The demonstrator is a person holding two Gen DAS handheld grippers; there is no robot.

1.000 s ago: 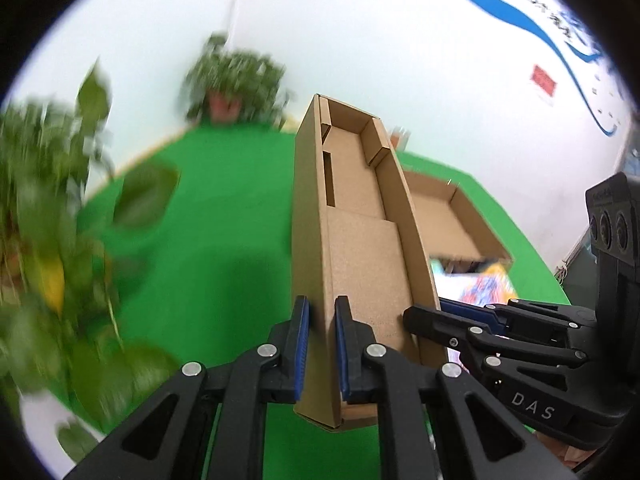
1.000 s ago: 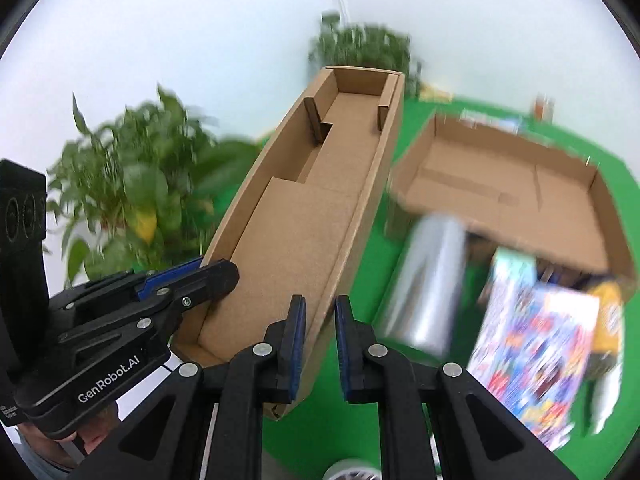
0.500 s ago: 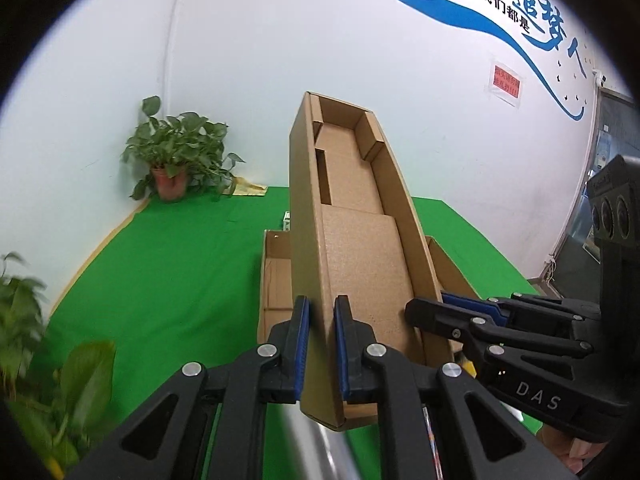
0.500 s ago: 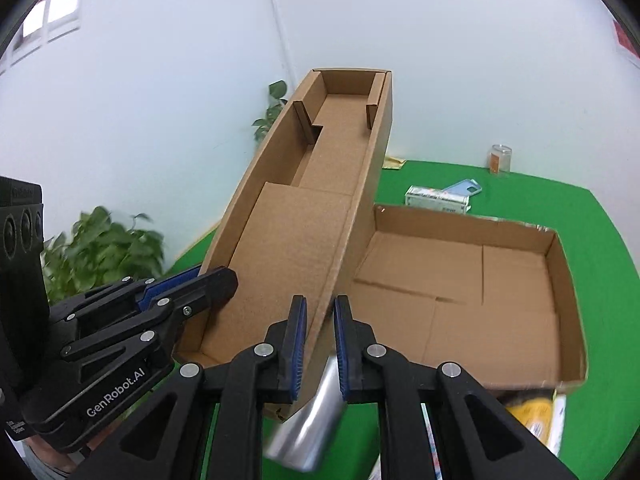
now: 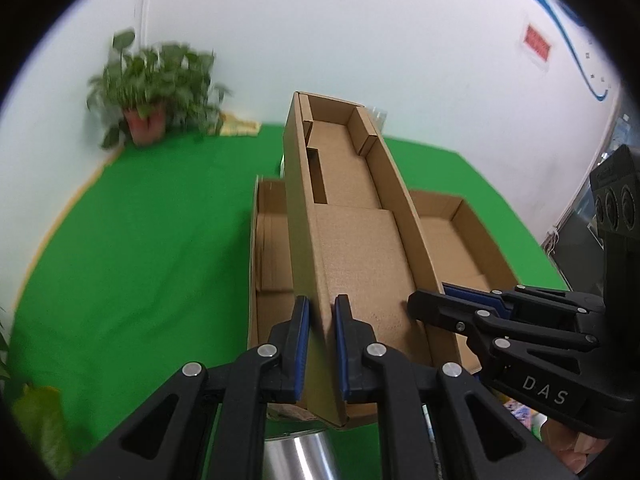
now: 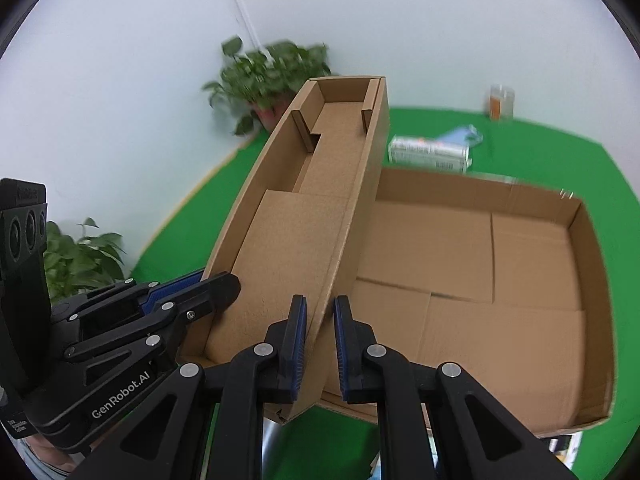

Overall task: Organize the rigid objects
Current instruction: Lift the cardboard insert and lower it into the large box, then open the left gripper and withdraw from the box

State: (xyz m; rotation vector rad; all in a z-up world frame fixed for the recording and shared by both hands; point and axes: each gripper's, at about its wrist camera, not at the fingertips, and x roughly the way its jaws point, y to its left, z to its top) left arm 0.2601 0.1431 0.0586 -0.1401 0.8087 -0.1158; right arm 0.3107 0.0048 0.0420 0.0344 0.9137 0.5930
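Both grippers hold a long narrow open cardboard box [image 5: 352, 240], also in the right wrist view [image 6: 304, 216], in the air. My left gripper [image 5: 322, 312] is shut on its left side wall. My right gripper [image 6: 320, 312] is shut on its right side wall and shows in the left wrist view [image 5: 448, 300]; the left gripper shows in the right wrist view [image 6: 216, 284]. The box hangs tilted above a large shallow open cardboard box [image 6: 500, 260], empty where it shows, which lies on the green table [image 5: 160, 240].
A silver cylinder [image 5: 296, 456] lies below the held box. A potted plant [image 5: 152, 84] stands at the far corner, another plant [image 6: 80, 256] at the left edge. A white carton [image 6: 428, 152], a blue item [image 6: 464, 136] and a jar [image 6: 500, 102] lie beyond the large box.
Both grippers have carried the narrow box sideways from above the silver cylinder and colourful packs to above the large box, then tipped down toward it. Both stay shut on its walls.
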